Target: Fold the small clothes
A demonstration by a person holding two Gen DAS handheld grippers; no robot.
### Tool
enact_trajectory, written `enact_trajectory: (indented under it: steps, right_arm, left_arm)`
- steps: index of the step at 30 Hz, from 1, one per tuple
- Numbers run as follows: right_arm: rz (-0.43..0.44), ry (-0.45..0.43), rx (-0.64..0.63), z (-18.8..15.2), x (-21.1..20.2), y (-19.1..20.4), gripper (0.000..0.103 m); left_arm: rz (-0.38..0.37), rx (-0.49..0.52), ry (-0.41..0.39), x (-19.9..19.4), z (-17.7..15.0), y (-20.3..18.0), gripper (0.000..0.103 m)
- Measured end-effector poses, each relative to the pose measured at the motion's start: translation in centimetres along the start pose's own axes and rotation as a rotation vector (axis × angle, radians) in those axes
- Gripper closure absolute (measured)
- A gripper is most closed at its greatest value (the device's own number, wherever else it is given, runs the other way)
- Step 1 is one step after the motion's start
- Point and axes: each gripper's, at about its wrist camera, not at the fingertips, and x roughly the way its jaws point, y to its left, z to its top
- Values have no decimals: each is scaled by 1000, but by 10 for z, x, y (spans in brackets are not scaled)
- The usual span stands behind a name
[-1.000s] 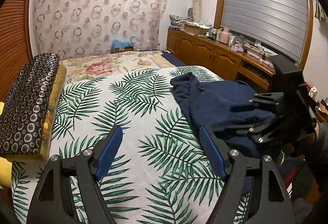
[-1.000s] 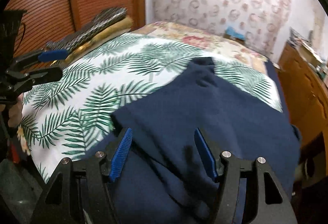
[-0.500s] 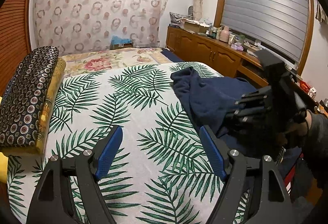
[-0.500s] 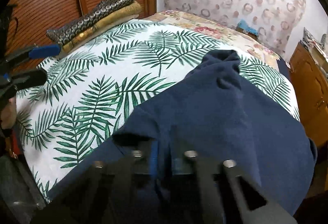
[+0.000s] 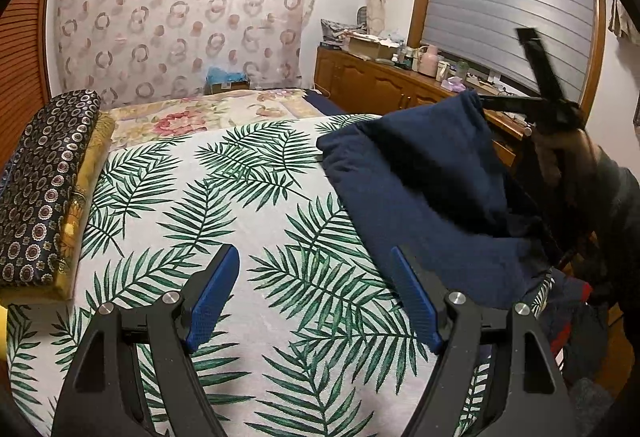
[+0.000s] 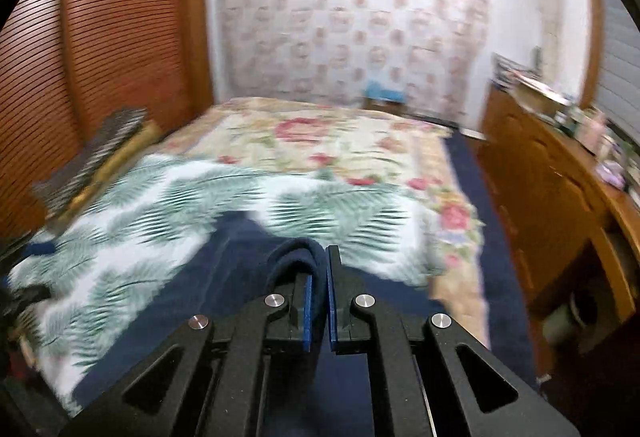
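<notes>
A navy blue garment (image 5: pixel 424 189) lies at the right side of the bed, one edge lifted off the palm-leaf cover (image 5: pixel 224 205). My right gripper (image 6: pixel 319 269) is shut on a fold of that navy garment (image 6: pixel 296 257) and holds it raised; it also shows in the left wrist view (image 5: pixel 484 103) at the cloth's top corner. My left gripper (image 5: pixel 316 285) is open and empty, low over the cover near the bed's front, just left of the garment's lower edge.
A stack of patterned cushions (image 5: pixel 44 177) lies along the bed's left side. A wooden dresser (image 5: pixel 400 85) with clutter on top runs along the right wall. A floral sheet (image 6: pixel 320 141) covers the far bed. More dark clothes (image 5: pixel 576 301) lie off the bed's right edge.
My right gripper closed on the navy garment and lifted its edge up and back. My left gripper stayed open and barely moved.
</notes>
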Motion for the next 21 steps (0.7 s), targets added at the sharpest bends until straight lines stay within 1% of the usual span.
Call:
enact_trajectory:
  steps: [3,4,5,6,7,8,10,12,15,16,19,21]
  right_arm:
    - [-61,59,85,-2,21,-30,96]
    - [-77,82,107,-3,29,-38,86]
    - [-97,107,130,-6,36,-44,80]
    - [-111,130,142,-8,41,-45,67]
    - [-113,157,148,-11,45,-43,59]
    - [-106,181,142,-15,49,-41,58]
    - [-121,184,124,-19,48,-34,58]
    - [-123,192,136,-26,46,-32,58]
    - [-108,164,150,-27,37,-26,58]
    - [-108,154,152,-26,33,-30,58]
    - [-49,133,161,-33,24,-27,58]
    - [-35,150,131,-36,29,-19,58]
  left_arm:
    - [-3,-1,4,2,-1,-1,25]
    - [-4,-1,6,1,-1,-1,25]
    - [-5,-1,9,2,-1,-1,25]
    - [-7,1,11,3,-1,-2,25]
    - [-9,3,13,3,-1,-3,25]
    - [-10,4,14,4,-2,-4,25]
    - [-14,7,15,4,-2,-6,25]
    - [-18,9,17,5,-2,-8,25]
    - [-24,12,20,6,-2,-11,25]
    - [-27,13,20,6,-2,-12,25]
    - [-36,20,31,11,-3,-18,25]
    - [-43,28,40,14,-3,-22,25]
